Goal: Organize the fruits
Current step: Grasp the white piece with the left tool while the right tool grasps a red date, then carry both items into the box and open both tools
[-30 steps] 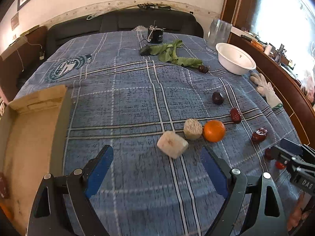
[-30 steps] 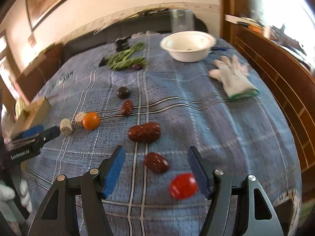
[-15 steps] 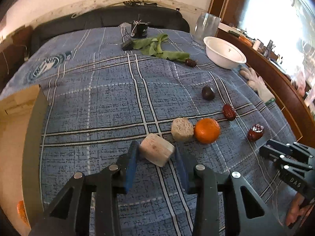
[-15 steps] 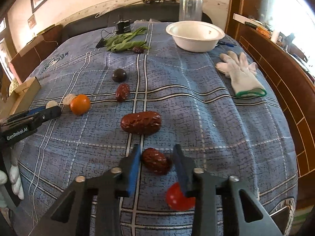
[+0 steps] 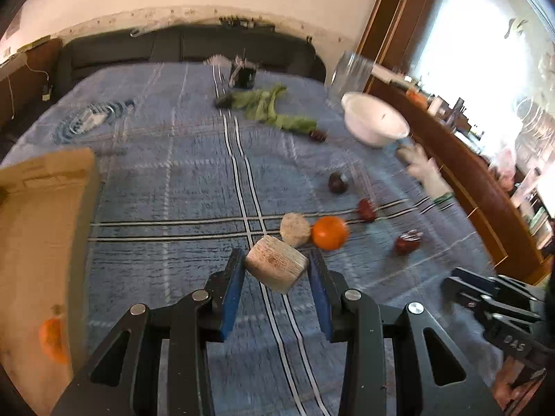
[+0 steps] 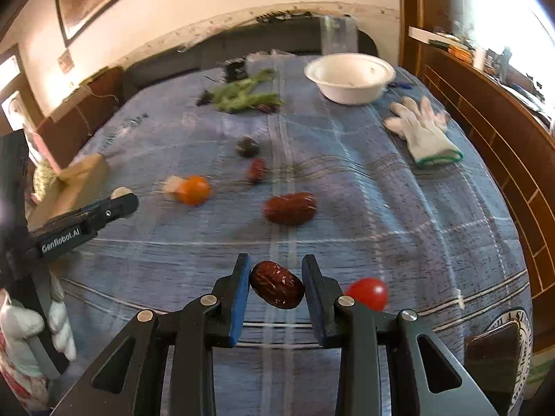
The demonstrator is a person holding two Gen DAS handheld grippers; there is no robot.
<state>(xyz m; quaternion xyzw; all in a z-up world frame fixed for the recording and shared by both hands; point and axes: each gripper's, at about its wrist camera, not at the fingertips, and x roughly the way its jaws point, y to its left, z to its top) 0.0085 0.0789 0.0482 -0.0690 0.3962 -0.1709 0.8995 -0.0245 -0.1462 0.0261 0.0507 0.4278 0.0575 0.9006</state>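
On the bed (image 5: 173, 180), a cardboard box (image 5: 41, 228) sits at the left edge. Near the middle, a block (image 5: 295, 229) touches an orange (image 5: 329, 232) on its right. Farther right lie two dates (image 6: 256, 170) (image 6: 289, 208), with a tomato (image 6: 367, 293) nearest. At the far right stands a bowl (image 6: 350, 78), a glove (image 6: 421, 131) nearer than it, and leaves (image 6: 242, 95) to its left.

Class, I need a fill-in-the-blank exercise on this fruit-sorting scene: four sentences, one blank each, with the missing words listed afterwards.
1. The left tool is shut on a pale ____.
2. The right tool is shut on a wrinkled dark-red ____.
3. Just right of the right tool lies a round ____ tomato.
4. The white bowl stands at the far end, next to a white ____.

Missing words: block; date; red; glove
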